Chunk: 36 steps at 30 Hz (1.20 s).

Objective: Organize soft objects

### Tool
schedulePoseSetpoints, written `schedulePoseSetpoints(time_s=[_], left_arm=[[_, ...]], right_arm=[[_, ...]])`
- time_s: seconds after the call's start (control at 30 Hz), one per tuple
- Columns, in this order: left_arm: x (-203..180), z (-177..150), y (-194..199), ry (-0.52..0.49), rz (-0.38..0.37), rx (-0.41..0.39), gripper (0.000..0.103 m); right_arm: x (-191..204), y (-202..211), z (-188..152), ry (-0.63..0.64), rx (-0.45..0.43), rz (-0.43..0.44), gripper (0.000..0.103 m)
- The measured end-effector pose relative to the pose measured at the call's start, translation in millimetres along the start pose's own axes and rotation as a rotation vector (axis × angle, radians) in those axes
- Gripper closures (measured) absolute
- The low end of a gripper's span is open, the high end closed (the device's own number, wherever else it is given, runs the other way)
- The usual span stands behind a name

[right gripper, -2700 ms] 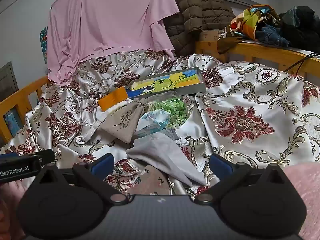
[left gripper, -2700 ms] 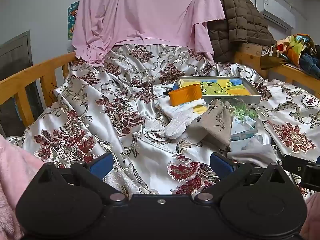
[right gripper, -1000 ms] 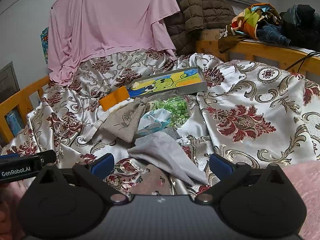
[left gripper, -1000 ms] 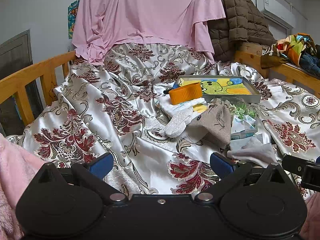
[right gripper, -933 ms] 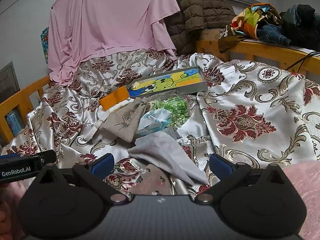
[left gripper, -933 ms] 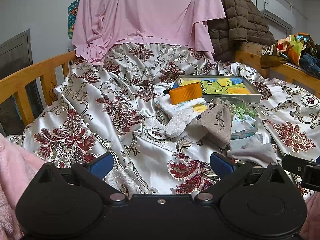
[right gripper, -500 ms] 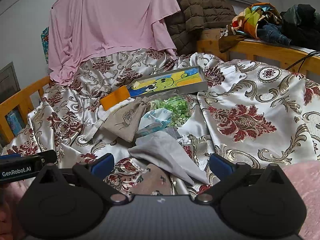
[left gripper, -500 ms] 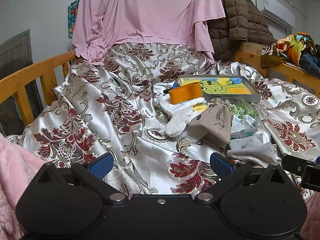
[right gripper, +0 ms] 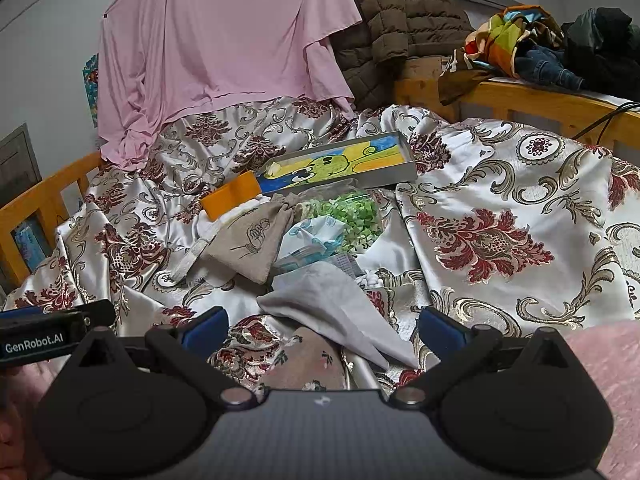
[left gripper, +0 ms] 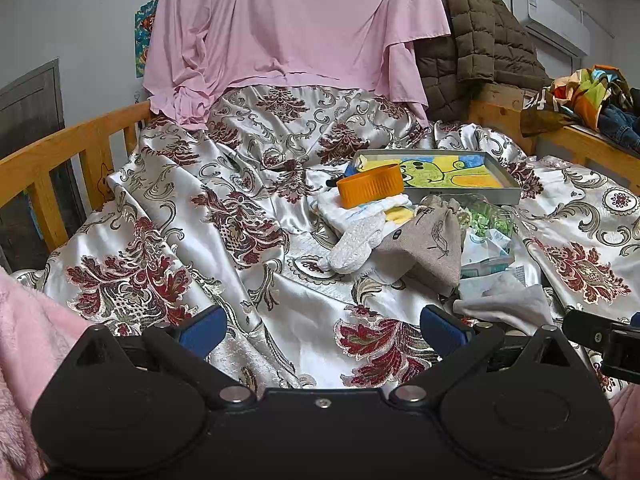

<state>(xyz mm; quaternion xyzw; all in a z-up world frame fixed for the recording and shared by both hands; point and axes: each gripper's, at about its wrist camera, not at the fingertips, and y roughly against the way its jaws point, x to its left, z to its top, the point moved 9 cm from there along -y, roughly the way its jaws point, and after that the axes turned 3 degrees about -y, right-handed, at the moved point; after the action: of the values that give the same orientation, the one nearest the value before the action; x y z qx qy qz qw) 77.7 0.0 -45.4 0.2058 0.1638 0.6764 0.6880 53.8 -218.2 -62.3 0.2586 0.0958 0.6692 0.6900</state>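
A heap of soft things lies on the satin bedspread (left gripper: 224, 208): a beige drawstring pouch (left gripper: 428, 240) (right gripper: 252, 240), a white sock (left gripper: 352, 242), folded white cloths (left gripper: 360, 208), a grey cloth (left gripper: 508, 304) (right gripper: 336, 304) and a floral sock (right gripper: 308, 360). My left gripper (left gripper: 322, 326) is open and empty, low over the bedspread, left of the heap. My right gripper (right gripper: 322, 326) is open and empty, just above the grey cloth and floral sock.
An orange tub (left gripper: 370, 190) and a grey tray with a cartoon picture (left gripper: 440, 168) sit behind the heap, with a bag of green bits (right gripper: 352, 216) and a tissue pack (right gripper: 312, 244). Wooden rails (left gripper: 52, 160) line the bed. Pink sheet (left gripper: 300, 28) hangs behind.
Both grippers have crept slightly forward and stay open. Nothing on the bed has moved.
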Motion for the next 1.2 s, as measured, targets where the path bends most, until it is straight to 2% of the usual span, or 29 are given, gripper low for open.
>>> schedulePoseSetpoints(time_s=[0.5, 0.8, 1.0, 1.2], left_arm=[[0.1, 0.1, 0.1, -0.001, 0.001, -0.001, 0.001], [1.5, 6.1, 1.9, -0.007, 0.008, -0.034, 0.001], [0.0, 19.6, -7.9, -0.038, -0.04, -0.027, 0.001], [-12.3, 35.3, -29.1, -0.117, -0.136, 0.003, 0.001]], right_arm=[[0.0, -0.2, -0.4, 0.0, 0.001, 0.0, 0.0], [-0.4, -5.4, -0.1, -0.011, 0.031, 0.012, 0.0], [4.4, -14.0, 8.7, 0.022, 0.032, 0.077, 0.0], [6.4, -29.7, 17.8, 0.067, 0.057, 0.098, 0.0]])
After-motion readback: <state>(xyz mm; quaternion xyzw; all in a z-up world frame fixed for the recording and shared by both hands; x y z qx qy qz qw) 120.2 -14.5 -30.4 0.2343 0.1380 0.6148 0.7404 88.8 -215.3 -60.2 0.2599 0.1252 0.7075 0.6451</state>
